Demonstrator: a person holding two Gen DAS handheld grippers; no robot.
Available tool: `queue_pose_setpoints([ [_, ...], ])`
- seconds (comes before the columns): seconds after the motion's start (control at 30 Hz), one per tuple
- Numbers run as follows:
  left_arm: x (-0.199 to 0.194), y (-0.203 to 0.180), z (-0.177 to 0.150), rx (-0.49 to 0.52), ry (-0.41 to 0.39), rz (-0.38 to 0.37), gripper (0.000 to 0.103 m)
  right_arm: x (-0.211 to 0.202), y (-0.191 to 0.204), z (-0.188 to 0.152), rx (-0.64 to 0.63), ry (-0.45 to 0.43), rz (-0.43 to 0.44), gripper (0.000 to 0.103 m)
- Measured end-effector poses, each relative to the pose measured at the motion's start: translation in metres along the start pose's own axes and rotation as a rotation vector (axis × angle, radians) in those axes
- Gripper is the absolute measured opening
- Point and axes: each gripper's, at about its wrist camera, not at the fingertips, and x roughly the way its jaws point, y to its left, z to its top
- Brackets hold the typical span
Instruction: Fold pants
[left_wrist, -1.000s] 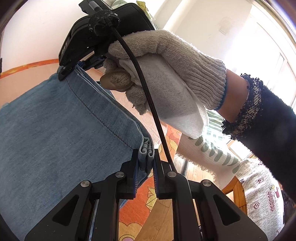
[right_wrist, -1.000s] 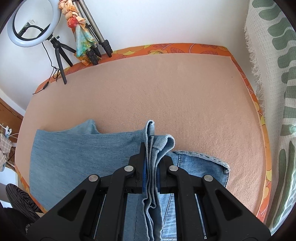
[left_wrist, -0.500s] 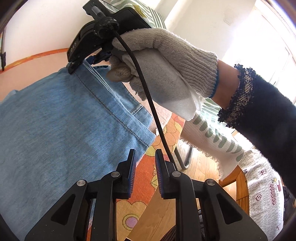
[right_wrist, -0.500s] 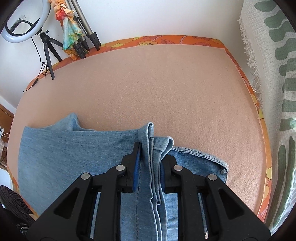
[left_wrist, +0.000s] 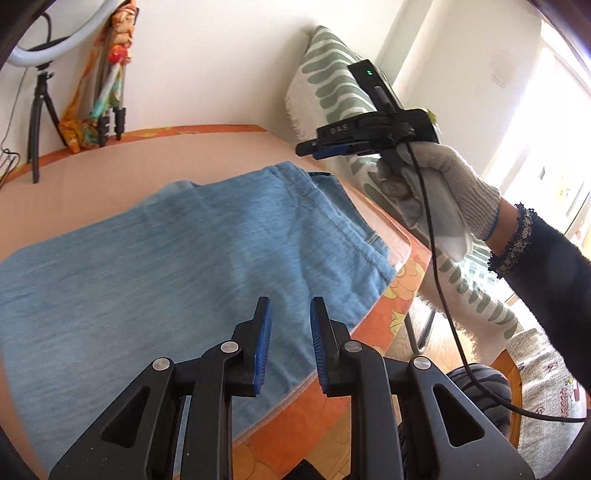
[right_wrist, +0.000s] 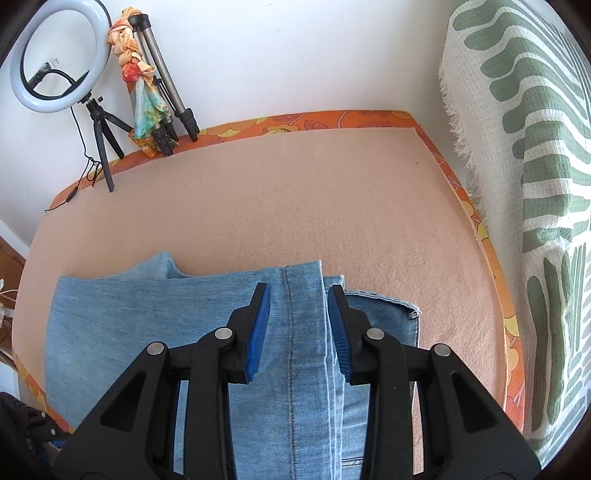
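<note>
Though blurry, "DAS" on right gripper (left_wrist: 334, 150) above pants (left_wrist: 184, 258).

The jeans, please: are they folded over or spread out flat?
Folded: the jeans lie doubled on the mat, layered edges showing.

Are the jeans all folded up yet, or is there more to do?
Mostly done, it seems. The jeans lie flat on the peach mat, doubled over, with layered edges showing by the right gripper. Nothing is in hand: the left gripper and the right one are both open and empty. Maybe one more fold is left, but that's a guess.
</note>
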Motion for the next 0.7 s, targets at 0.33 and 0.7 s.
queue_pose_setpoints([
  [0.33,-0.061,0.088,-0.025,-0.097,-0.025,0.220,0.023,-0.036,0.082,-0.013,-0.089,-0.049,0.102,0.033],
  [0.7,-0.070,0.136,-0.080,-0.175,0.067,0.299,0.023,-0.054,0.209,-0.056,-0.170,-0.068,0.258,0.042],
])
